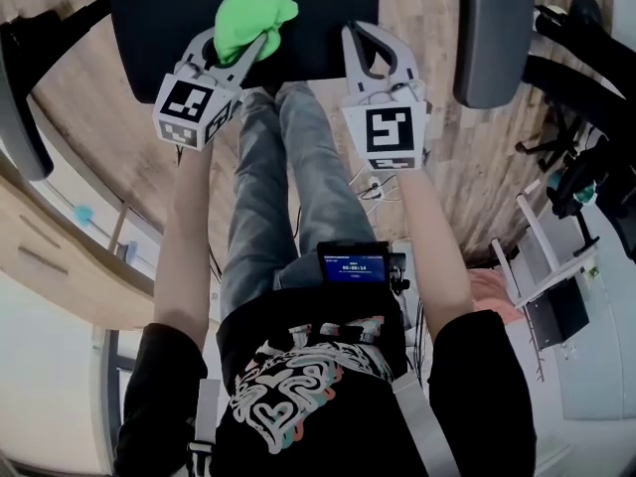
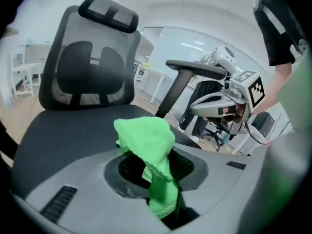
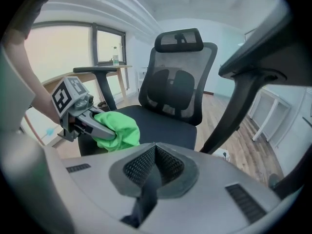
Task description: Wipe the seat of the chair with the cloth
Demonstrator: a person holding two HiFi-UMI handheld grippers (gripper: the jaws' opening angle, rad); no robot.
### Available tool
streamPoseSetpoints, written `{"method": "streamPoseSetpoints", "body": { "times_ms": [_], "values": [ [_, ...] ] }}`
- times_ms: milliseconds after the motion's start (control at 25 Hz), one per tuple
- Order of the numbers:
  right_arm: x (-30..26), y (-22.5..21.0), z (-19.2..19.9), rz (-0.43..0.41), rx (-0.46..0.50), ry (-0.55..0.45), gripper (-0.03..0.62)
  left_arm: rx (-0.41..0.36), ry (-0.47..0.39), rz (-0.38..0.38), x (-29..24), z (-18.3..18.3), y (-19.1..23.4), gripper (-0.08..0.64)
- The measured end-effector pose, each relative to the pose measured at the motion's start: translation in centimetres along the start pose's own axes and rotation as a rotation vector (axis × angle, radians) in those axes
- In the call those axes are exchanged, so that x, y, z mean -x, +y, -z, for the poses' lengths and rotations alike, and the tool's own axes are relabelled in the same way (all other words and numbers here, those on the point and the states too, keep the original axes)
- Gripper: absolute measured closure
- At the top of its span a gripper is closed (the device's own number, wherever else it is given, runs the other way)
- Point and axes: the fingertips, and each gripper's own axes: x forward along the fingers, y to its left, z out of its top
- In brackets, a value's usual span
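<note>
- Left armrest (image 1: pixel 18 107): clear of both grippers, not involved.
- Left gripper (image 1: pixel 260 46): jaws clamped on the green cloth (image 1: pixel 253 10). The cloth is bunched into a wad that bulges past the jaw tips, with a tail pinched between them.
- Cloth position: over the front edge of the seat (image 1: pixel 159 18), left of centre. Contact between wad and seat cannot be confirmed in any view.
- Seat: dark and bare apart from the cloth. No wet trail, streak or dirt shows, so wiped area cannot be told from unwiped.
- Progress, as judged: cloth pickup is done and the cloth is at the seat. The wiping passes across the middle, rear and right side appear to be left.
- Right gripper (image 1: pixel 356 36): jaws pressed together on nothing, held at the front edge just right of the cloth.
- Right armrest (image 1: pixel 492 33): near the right gripper, apart from it.
</note>
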Motion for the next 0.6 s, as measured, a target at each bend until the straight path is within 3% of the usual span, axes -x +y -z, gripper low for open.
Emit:
{"method": "streamPoseSetpoints", "body": {
  "times_ms": [200, 360, 600],
  "values": [
    [1.0, -0.1, -2.0, -0.007, 0.045, -0.007, 0.589, 0.007, -0.054, -0.086, 3.3, -1.6, 0.9, 0.453],
    [2.8, -0.6, -3.6, -0.006, 0.048, -0.021, 0.589, 0.069, -0.129, -0.129, 6.2, -4.1, 0.9, 0.453],
    [5.5, -1.0, -6.9, 0.012, 0.027, -0.069, 0.589, 0.006, -0.146, -0.171, 10.0, -7.5, 0.2, 0.453]
  ]
}}
